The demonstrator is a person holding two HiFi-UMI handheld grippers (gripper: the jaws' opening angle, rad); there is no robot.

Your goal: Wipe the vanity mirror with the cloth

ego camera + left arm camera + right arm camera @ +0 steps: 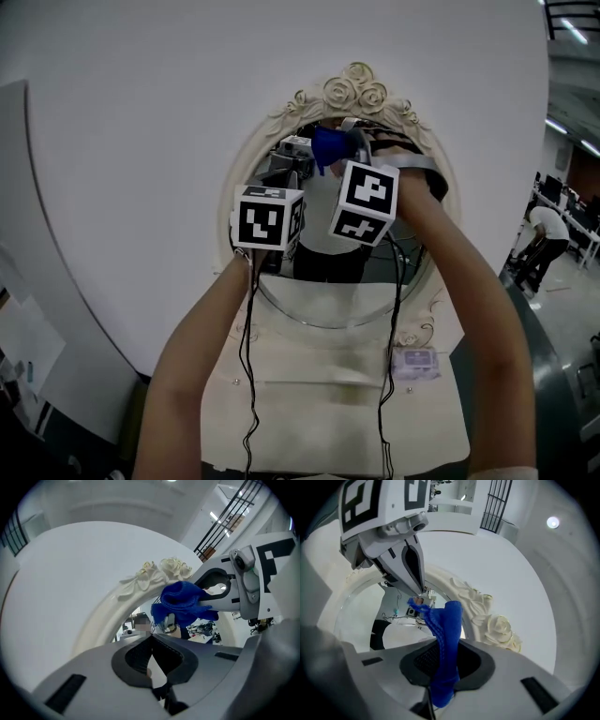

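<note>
Right tool (440, 667) pinching the blue cloth (446, 634), upper centre of frame, at the vanity mirror (328, 300) top, with most glass lying below. Left tool (151, 641) pressed together (nothing held) and just left, lower.

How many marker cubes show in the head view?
2. The left cube sits by the mirror, at its left rim; the right cube is beside it, slightly higher, under the blue cloth. None seems hidden.
</note>
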